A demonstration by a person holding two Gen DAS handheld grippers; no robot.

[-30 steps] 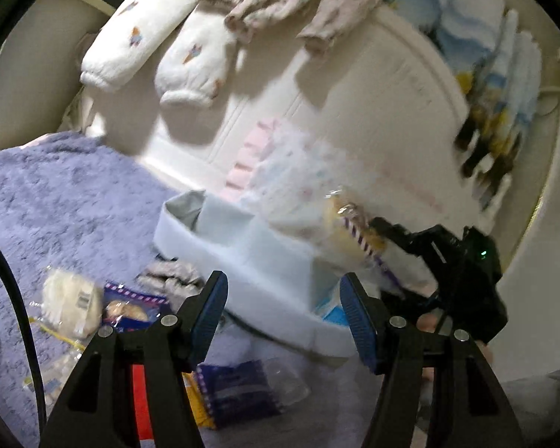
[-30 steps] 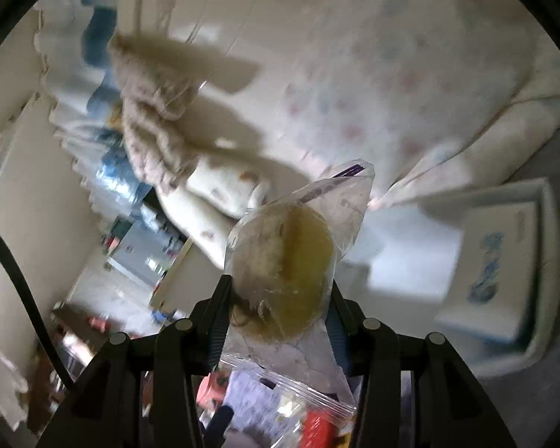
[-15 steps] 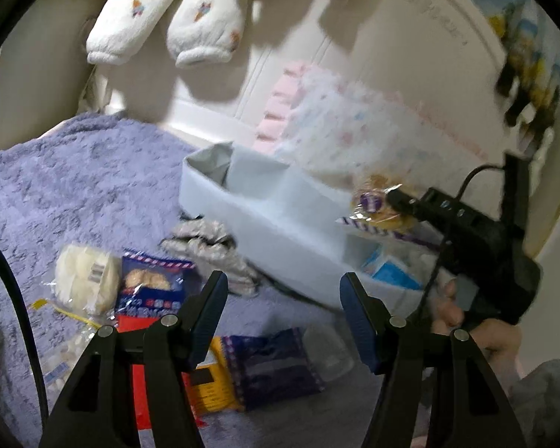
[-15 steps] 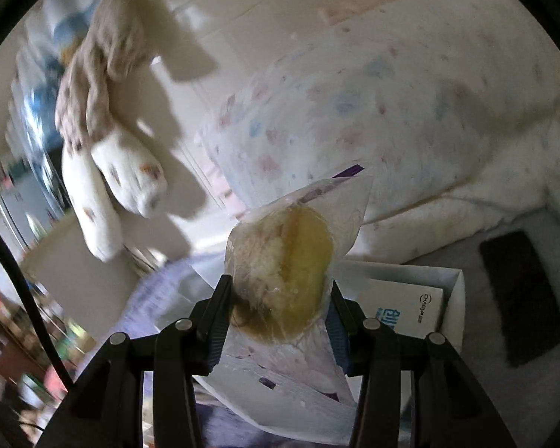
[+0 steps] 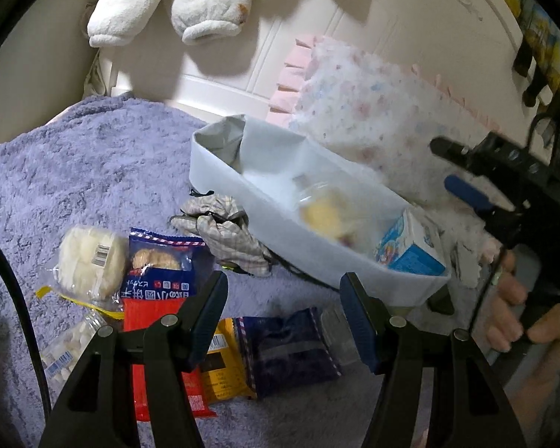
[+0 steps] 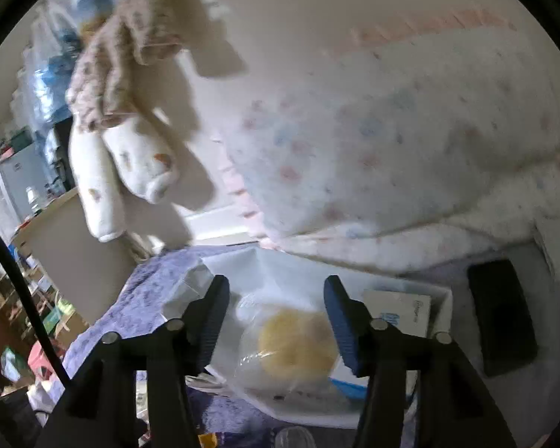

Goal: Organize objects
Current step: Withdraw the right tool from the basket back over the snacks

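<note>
The right gripper (image 6: 276, 317) has its fingers spread and holds nothing. Just past them the bagged yellow bun (image 6: 296, 343) lies in the white bin (image 6: 438, 295), beside a blue carton (image 5: 410, 246). It looks light, soft and easy to crush, its wrapper slippery; the loose bag edge seems the safest hold. The left gripper (image 5: 283, 317) is also spread, over snack packets (image 5: 160, 257) on the purple blanket (image 5: 74, 171).

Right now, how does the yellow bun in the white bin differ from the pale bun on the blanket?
The yellow bun lies inside the white bin; the pale bun lies outside it, on the purple blanket. One is yellow, the other cream-white with a barcode label. Both are in clear wrappers.
</note>
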